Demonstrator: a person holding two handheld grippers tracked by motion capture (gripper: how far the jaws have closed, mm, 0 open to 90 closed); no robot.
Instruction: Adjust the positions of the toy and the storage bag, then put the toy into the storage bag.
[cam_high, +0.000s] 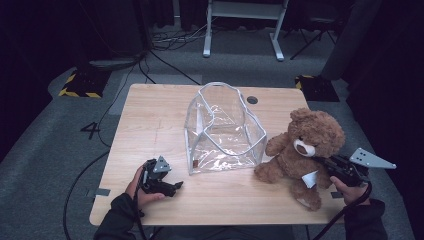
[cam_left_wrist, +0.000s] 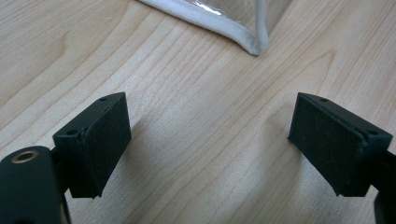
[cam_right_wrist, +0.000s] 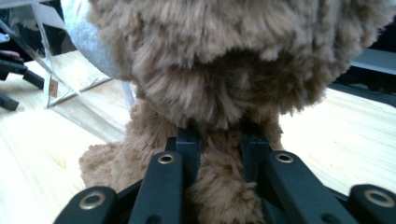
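A brown teddy bear (cam_high: 300, 152) sits upright near the table's right front, just right of a clear plastic bag (cam_high: 222, 130) with white trim. My right gripper (cam_high: 322, 161) is shut on the bear's neck below the head; in the right gripper view the jaws squeeze the fur of the teddy bear (cam_right_wrist: 224, 93) from both sides, the right gripper (cam_right_wrist: 222, 140) half buried in it. My left gripper (cam_high: 175, 186) rests low on the table at front left, open, nothing between its pads (cam_left_wrist: 105, 140). A corner of the bag's white trim (cam_left_wrist: 252, 39) lies ahead of the left gripper (cam_left_wrist: 210, 140).
The wooden table (cam_high: 150, 130) has bare room left of the bag and along the front. A round cable hole (cam_high: 252, 99) sits at the back edge. Cables and a white desk frame (cam_high: 245, 25) stand on the floor behind. The bag (cam_right_wrist: 56, 70) shows left of the bear.
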